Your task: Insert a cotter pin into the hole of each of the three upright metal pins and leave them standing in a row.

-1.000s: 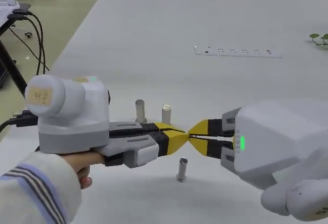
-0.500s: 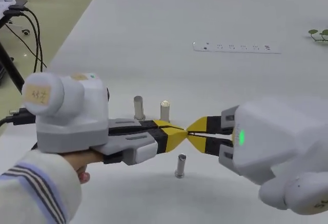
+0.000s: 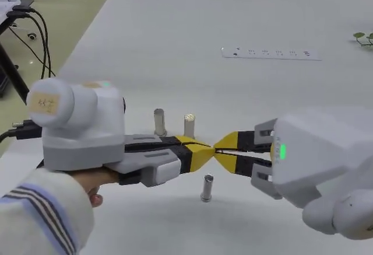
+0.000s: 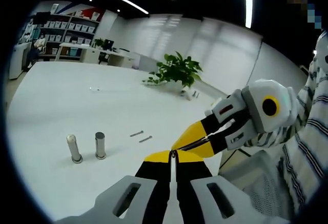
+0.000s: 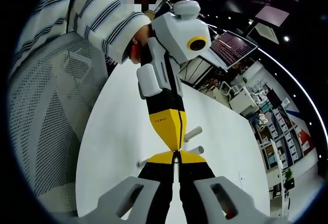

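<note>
Head view: my left tool (image 3: 205,150) and right tool (image 3: 221,151) are still meeting tip to tip, jaws together. The metal pin (image 3: 207,188) at six o'clock is waiting.

Left gripper (image 3: 208,152) and right gripper (image 3: 219,152) meet tip to tip over the worktop (image 3: 175,45). Back-left pin (image 3: 159,121) and back-right pin (image 3: 189,124) stand behind them, front pin (image 3: 207,187) before them, power strip (image 3: 271,53) far back.
</note>
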The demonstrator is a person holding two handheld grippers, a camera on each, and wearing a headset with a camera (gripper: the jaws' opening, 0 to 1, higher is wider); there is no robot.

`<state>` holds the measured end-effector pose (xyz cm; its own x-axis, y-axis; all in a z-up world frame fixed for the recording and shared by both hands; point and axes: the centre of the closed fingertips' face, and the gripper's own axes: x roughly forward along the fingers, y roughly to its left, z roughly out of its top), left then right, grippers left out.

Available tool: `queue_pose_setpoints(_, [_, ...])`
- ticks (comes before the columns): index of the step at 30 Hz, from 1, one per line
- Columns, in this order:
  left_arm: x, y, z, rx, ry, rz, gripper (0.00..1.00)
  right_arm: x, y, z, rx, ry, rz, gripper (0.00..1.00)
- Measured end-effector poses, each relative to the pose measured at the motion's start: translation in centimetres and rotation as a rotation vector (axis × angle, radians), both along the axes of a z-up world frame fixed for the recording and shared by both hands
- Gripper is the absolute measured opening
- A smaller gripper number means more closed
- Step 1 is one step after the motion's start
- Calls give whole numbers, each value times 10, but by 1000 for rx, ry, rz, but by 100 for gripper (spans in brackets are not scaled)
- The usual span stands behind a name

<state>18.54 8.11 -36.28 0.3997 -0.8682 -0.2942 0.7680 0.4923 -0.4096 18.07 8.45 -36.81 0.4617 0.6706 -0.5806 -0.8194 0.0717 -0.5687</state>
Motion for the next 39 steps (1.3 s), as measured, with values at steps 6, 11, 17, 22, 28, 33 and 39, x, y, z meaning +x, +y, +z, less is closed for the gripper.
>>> queue_pose_setpoints(6, [-2,1,1,1,-4,-2,0,2,-1,0,9,-6,-8,4])
queue_pose_setpoints(11, [-2,4,1,8,-10,-3,0,6,-4,1,28,-5,-23,12])
queue_pose_setpoints(17, [-3,8,0,30,-27,-9,0,8,-11,0,74,79,-62,16])
queue_pose_setpoints(22, [-5,11,-2,49,-48,-24,0,8,-10,4,179,220,-102,21])
queue_pose_setpoints(28, [-6,14,0,59,-68,-30,0,10,-15,-1,190,337,-126,28])
queue_pose_setpoints(33, [-9,16,0,82,-101,-55,0,4,-14,-5,235,484,-106,26])
queue_pose_setpoints(39, [-14,15,2,96,-140,-92,0,-6,-8,-4,274,599,-85,16])
